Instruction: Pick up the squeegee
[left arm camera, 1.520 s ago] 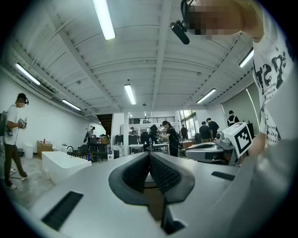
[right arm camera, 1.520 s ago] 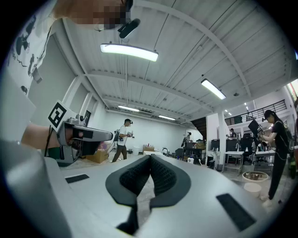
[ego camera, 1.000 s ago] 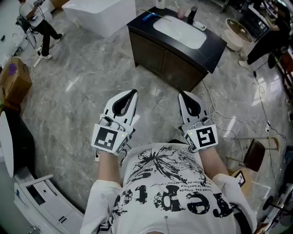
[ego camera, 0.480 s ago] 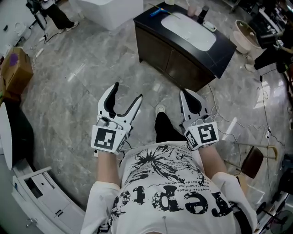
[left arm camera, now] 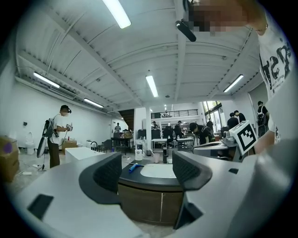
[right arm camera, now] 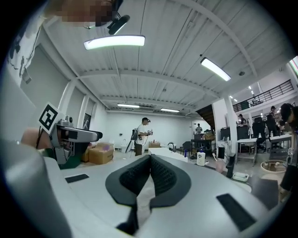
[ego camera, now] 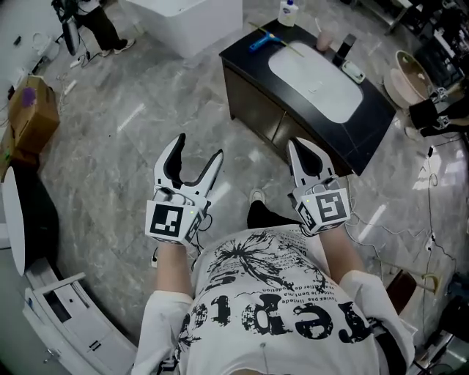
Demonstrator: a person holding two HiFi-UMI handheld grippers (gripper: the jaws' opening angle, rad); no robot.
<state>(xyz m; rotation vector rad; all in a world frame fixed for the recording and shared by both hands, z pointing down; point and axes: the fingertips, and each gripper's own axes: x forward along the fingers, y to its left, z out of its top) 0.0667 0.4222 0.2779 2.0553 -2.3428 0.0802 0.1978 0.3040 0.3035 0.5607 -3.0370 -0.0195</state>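
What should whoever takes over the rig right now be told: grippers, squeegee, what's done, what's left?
Left gripper: jaws have just been opening and stand wide apart, with nothing between them.
Right gripper: shut, empty.
Squeegee: lies on the vanity top, left of the basin, well ahead of both grippers.
Done: nothing picked up yet.
Left: get to the vanity, close a gripper on the squeegee, lift it.

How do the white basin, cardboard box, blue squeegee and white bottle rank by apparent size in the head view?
1. white basin, clearly largest.
2. cardboard box.
3. blue squeegee and white bottle: these look about alike, and the picture's top edge cuts the bottle off, so they are not ranked against each other.
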